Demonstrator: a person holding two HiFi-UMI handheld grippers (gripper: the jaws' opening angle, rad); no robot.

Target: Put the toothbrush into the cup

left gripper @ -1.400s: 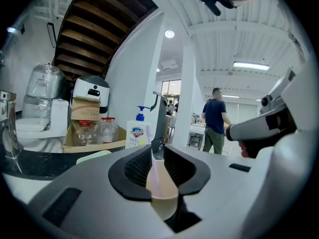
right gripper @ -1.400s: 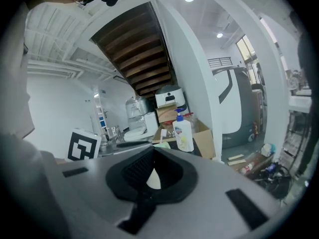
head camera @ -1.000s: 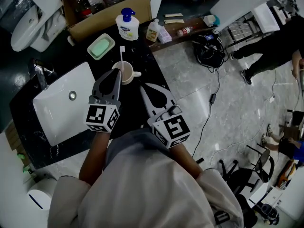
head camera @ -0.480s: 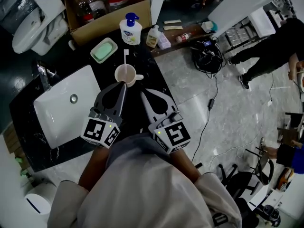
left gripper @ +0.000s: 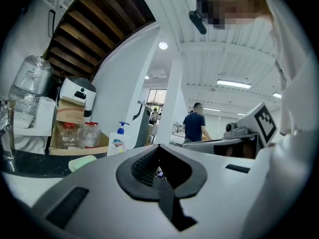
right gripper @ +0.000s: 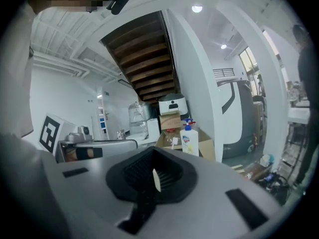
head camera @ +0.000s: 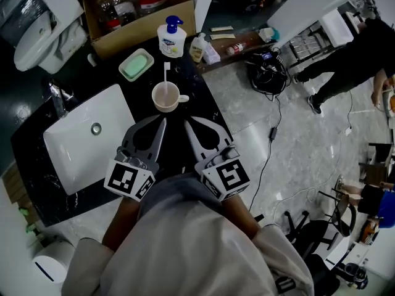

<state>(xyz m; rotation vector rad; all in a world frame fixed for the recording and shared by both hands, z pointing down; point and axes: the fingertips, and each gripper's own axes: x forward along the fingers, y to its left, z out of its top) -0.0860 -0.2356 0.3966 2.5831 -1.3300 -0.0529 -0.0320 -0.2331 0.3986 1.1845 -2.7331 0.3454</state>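
With the toothbrush (head camera: 166, 74) standing in the cup (head camera: 155, 102), you look finished; left hand-held gripper (head camera: 162, 123) and right hand-held gripper (head camera: 187, 124) sit closed, empty, needing no further grasp.

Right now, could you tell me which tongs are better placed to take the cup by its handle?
Right, probably. The handle of the cup sticks out on the side of the right tongs; the left tongs face its plain wall. Both are shut, empty, apart from it.
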